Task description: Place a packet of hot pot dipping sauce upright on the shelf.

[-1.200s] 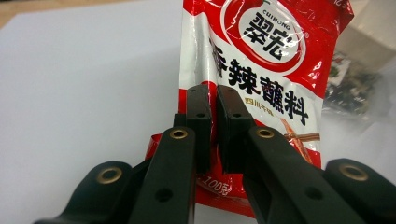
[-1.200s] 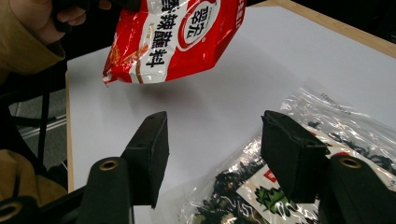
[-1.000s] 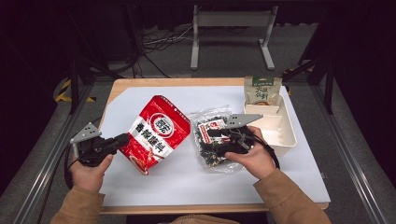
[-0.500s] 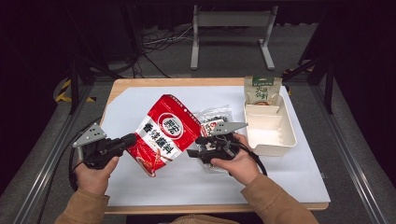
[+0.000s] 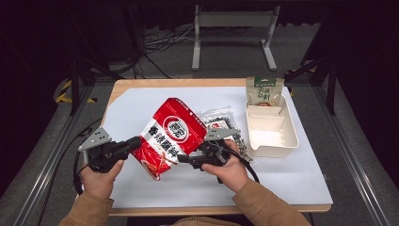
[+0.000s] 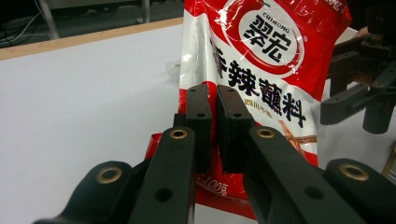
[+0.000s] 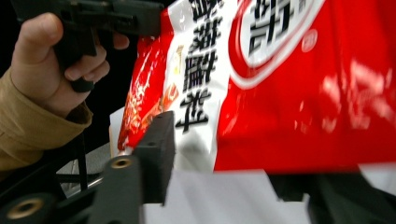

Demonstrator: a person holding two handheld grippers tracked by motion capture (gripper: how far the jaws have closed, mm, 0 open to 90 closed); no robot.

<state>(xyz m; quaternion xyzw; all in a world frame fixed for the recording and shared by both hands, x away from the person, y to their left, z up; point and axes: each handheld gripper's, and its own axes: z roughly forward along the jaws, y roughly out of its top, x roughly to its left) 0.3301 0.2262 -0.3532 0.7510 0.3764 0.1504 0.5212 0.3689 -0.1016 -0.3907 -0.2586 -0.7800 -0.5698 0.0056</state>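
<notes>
A red and white seasoning bag (image 5: 171, 136) hangs tilted above the white table cover, and my left gripper (image 5: 136, 142) is shut on its lower left edge. In the left gripper view the two pads (image 6: 201, 116) pinch the bag (image 6: 261, 60) tightly. My right gripper (image 5: 183, 159) sits at the bag's lower right edge. Its jaws have just been closing, and the bag (image 7: 280, 84) lies between them. One pad (image 7: 159, 144) stands beside the bag and the other is hidden behind it, still wide apart.
A clear packet of dark pieces (image 5: 228, 126) lies just behind the right hand. A white divided tray (image 5: 292, 136) stands at the right with a green pouch (image 5: 265, 92) leaning at its far end. The table cover's front edge (image 5: 282, 193) is near.
The left gripper has raised and tilted the red bag. The right gripper has left the dark packet, moved left and down to the bag's lower edge, and narrowed its jaws.
</notes>
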